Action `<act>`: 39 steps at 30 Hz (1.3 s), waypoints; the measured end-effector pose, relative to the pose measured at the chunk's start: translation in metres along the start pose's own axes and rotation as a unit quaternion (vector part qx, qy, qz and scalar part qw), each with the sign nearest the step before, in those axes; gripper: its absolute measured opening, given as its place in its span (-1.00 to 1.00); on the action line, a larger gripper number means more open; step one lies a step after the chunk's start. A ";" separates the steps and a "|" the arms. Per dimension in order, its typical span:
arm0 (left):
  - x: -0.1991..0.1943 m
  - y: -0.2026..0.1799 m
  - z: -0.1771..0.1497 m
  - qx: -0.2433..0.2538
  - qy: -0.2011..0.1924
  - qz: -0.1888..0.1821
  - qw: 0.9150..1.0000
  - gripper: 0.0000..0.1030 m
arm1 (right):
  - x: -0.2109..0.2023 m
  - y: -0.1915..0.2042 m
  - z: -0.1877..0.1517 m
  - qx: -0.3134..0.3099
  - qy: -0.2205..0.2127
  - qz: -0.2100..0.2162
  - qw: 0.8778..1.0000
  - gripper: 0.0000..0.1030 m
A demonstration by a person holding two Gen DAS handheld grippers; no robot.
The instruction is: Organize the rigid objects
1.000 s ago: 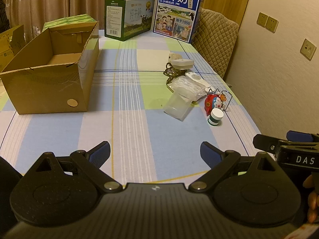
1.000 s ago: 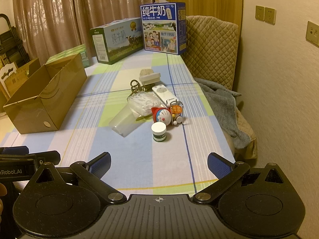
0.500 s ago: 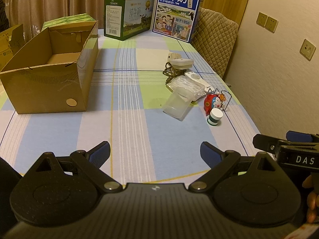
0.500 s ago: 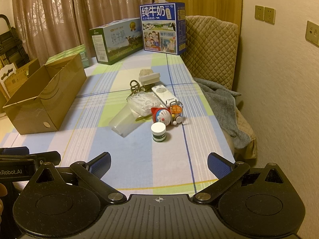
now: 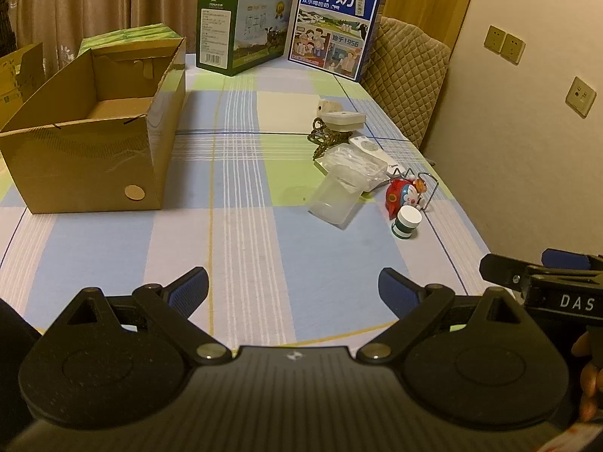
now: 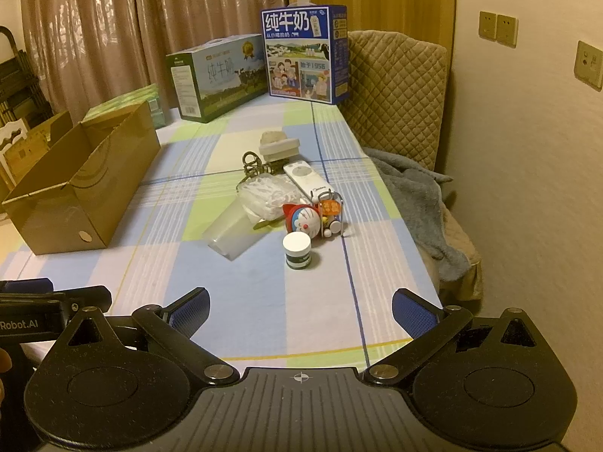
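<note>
Grippers are both hanging wide open, left (image 5: 293, 287) and right (image 6: 300, 307), gripping nothing; jar (image 6: 297, 250) is sitting mid-frame, box (image 5: 90, 135) upper left.

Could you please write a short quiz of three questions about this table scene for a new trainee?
1. True or false: the cardboard box holds several items.
2. The small jar has a lid of which colour? A white, B red, C black.
3. Fill in: both the left gripper and the right gripper are ____.

Key: 1 false, what shows of its inside is bare; 2 A; 3 open.
</note>
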State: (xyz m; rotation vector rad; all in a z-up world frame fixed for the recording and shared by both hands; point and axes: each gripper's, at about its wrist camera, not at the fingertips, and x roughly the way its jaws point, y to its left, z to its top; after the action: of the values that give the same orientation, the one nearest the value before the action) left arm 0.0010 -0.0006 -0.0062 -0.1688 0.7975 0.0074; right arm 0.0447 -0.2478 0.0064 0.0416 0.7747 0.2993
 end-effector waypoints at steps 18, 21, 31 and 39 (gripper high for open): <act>0.054 0.024 0.034 0.010 0.010 -0.028 1.000 0.84 | 0.035 -0.006 0.032 0.045 -0.034 0.011 0.998 0.94; 0.076 0.027 0.040 0.025 0.012 -0.033 0.999 0.84 | 0.059 -0.004 0.031 0.032 -0.040 0.007 0.999 0.63; 0.133 0.021 0.046 0.074 0.028 -0.055 0.995 0.75 | 0.132 0.000 0.022 0.012 -0.001 -0.006 1.000 0.01; 0.152 0.020 0.048 0.083 0.032 -0.073 0.993 0.75 | 0.158 0.000 0.021 0.001 0.019 -0.015 1.000 -0.27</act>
State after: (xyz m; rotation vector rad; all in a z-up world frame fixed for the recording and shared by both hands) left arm 0.1397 0.0181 -0.0845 -0.0696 0.8446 -0.2028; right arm 0.1658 -0.2018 -0.0859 0.0271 0.8123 0.2711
